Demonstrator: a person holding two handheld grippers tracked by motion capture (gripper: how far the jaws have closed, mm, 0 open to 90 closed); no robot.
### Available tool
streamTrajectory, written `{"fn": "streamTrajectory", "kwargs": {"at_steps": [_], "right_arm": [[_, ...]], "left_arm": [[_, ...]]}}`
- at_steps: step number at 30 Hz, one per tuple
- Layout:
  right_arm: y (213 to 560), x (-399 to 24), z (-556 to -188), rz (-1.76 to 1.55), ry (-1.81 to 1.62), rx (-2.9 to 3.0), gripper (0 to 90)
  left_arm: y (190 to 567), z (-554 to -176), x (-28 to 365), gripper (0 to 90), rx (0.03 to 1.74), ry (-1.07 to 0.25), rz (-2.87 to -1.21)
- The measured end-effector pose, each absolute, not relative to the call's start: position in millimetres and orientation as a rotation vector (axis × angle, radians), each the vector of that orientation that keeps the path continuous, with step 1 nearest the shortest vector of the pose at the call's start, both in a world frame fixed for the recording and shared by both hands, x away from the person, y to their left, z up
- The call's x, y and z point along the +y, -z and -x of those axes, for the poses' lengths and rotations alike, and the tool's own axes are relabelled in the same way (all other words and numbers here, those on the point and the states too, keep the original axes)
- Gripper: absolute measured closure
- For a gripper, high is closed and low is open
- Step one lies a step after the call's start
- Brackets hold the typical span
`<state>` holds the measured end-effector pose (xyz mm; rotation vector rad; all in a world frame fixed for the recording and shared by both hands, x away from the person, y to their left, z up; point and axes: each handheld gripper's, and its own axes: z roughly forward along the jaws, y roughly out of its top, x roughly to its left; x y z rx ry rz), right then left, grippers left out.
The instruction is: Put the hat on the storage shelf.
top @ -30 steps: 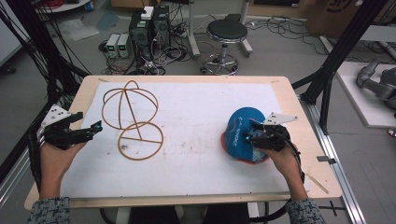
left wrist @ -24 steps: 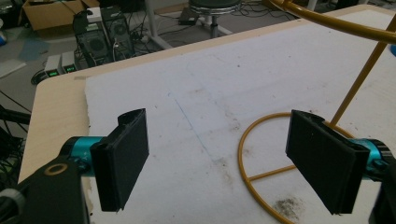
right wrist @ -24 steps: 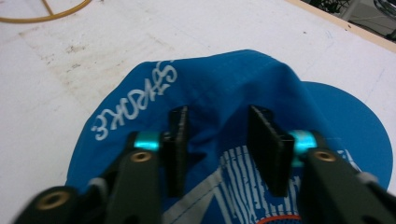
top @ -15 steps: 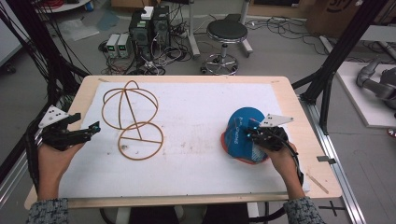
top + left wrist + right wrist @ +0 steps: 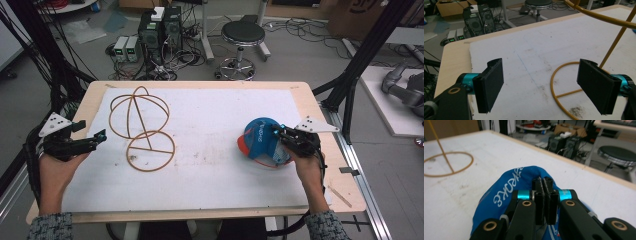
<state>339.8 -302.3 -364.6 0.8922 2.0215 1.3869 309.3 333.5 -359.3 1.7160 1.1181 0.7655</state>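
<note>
A blue cap (image 5: 260, 140) with a red brim lies at the right of the white mat (image 5: 215, 125). My right gripper (image 5: 278, 133) is shut on its crown; its jaws have just been closing, and blue fabric (image 5: 506, 190) is pinched between the pads of the right gripper (image 5: 543, 182). A yellow wire hat stand (image 5: 150, 170), a ring base with a wire globe on top, stands at the left of the mat. My left gripper (image 5: 98, 137) hovers just left of it, open and holding nothing. In the left gripper view the left gripper (image 5: 541, 82) faces the stand's stem (image 5: 616, 42).
The mat covers a wooden table (image 5: 320, 112). Beyond the far edge are a round stool (image 5: 242, 35) and electronics boxes with cables (image 5: 155, 27) on the floor. Black frame posts (image 5: 360, 65) stand at the table's right side.
The right gripper's jaws have closed on the cap's crown and the hand has risen a little with the fabric. The left gripper has stayed in place.
</note>
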Motion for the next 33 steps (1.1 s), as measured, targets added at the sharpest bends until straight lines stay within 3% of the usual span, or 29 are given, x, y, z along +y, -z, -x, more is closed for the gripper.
{"fn": "streamTrajectory", "kwargs": {"at_steps": [33], "right_arm": [[256, -292, -355, -0.920, -1.650, 1.623, 89.8]], "left_arm": [[356, -309, 344, 21.9, 1.129, -0.788, -1.659]]}}
